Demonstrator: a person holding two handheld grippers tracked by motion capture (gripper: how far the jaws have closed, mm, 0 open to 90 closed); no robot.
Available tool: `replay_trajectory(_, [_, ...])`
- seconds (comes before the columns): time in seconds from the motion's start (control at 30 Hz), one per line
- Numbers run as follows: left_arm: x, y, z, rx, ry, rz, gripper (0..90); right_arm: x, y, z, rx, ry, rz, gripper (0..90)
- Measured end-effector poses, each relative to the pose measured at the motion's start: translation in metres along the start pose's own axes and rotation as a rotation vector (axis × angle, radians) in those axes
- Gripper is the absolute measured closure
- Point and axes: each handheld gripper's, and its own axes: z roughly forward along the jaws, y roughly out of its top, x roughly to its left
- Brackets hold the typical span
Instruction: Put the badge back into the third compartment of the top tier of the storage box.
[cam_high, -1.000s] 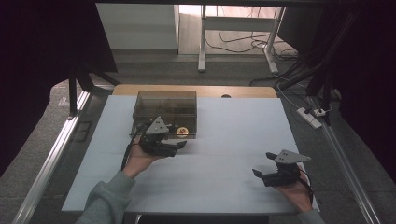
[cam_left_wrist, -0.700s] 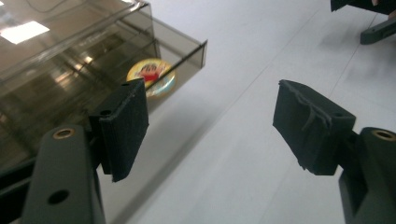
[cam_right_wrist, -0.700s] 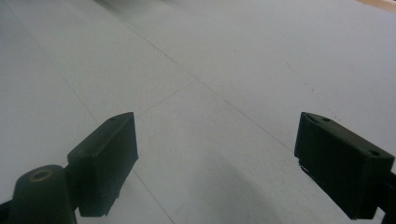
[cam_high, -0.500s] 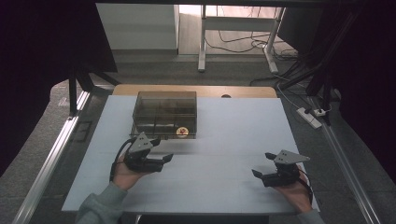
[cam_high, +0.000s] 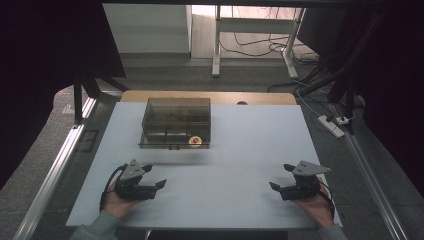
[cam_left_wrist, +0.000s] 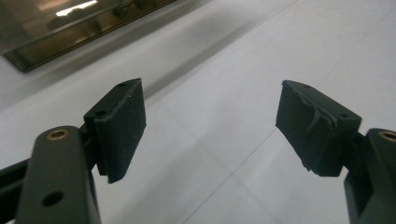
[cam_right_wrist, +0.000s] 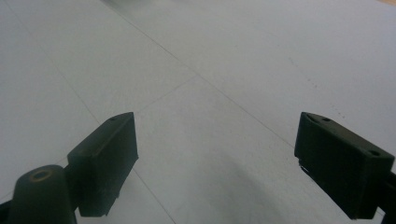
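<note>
Now L gripper (cam_high: 156, 186) jaws just opening, nothing between; R gripper (cam_high: 280, 177) released; both near table (cam_high: 235, 145) front edge, apart from box (cam_high: 175, 122).

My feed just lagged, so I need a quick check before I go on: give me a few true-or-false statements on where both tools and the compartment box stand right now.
1. The left tool holds nothing between its jaws. True.
2. The smoky transparent plastic compartment box lies at the near edge of the white table. False: it sits toward the far side, left of centre.
3. A small round orange-and-white thing lies in the box's near right compartment. True.
4. The right tool is shut on the box. False: it is open, over bare table, well apart from the box.
5. The left tool touches the box. False: bare table lies between them.
</note>
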Motion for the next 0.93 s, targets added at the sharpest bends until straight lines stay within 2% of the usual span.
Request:
replay_trajectory(0.2, [0.0036,-0.0079,-0.0049,0.002,0.012,-0.013,24.3,-0.0008,-0.0004,-0.0002,-0.001,-0.004,0.0,13.1])
replay_trajectory(0.57, [0.0012,-0.0048,-0.0023,0.008,0.004,0.007,24.1,-0.001,-0.0005,-0.0011,-0.01,-0.011,-0.002,13.1])
replay_trajectory(0.93, [0.0011,-0.0046,-0.0021,0.009,-0.002,0.008,23.5,0.0003,-0.0002,-0.0024,-0.014,-0.018,-0.011,13.1])
